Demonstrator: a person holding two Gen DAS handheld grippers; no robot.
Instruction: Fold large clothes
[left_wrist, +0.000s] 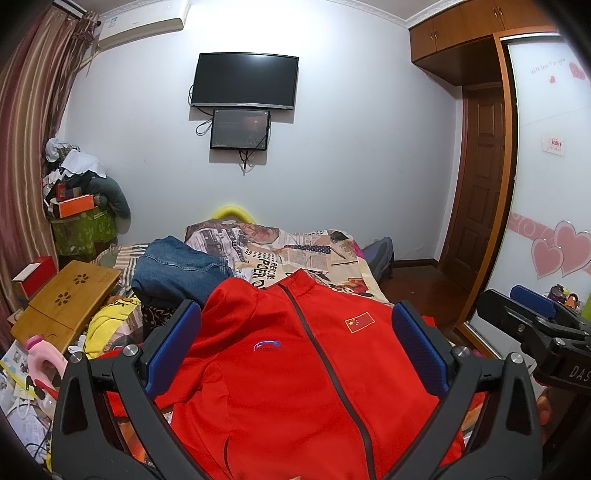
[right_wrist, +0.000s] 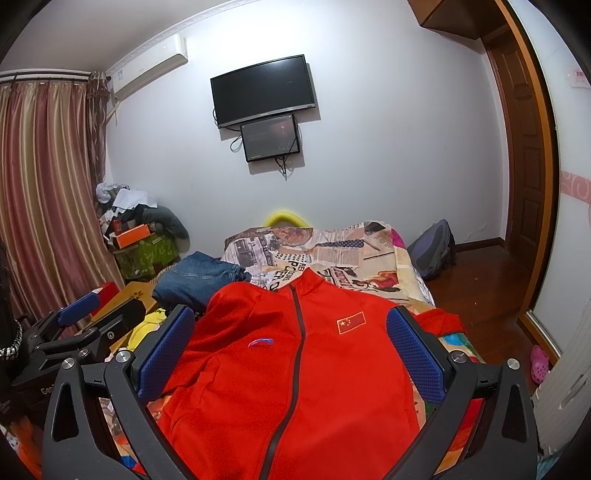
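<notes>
A red zip-up jacket (left_wrist: 295, 369) (right_wrist: 288, 369) lies face up on the bed, collar away from me, zip shut, a flag patch on its chest. Its left sleeve is folded over the front; a bit of the right sleeve (right_wrist: 439, 321) sticks out at the side. My left gripper (left_wrist: 295, 325) hovers over the jacket with its blue pads wide apart and nothing between them. My right gripper (right_wrist: 290, 325) hangs open over the jacket in the same way. Each gripper shows at the edge of the other's view: the right gripper (left_wrist: 532, 310), the left gripper (right_wrist: 92, 314).
Folded blue jeans (left_wrist: 181, 273) (right_wrist: 199, 277) lie beyond the jacket's left shoulder on a newsprint-patterned bedspread (left_wrist: 295, 254) (right_wrist: 332, 251). A bamboo lap desk (left_wrist: 66, 299) and yellow cloth (left_wrist: 107, 321) crowd the left. A backpack (right_wrist: 432, 251) and wooden floor (right_wrist: 480, 288) lie right.
</notes>
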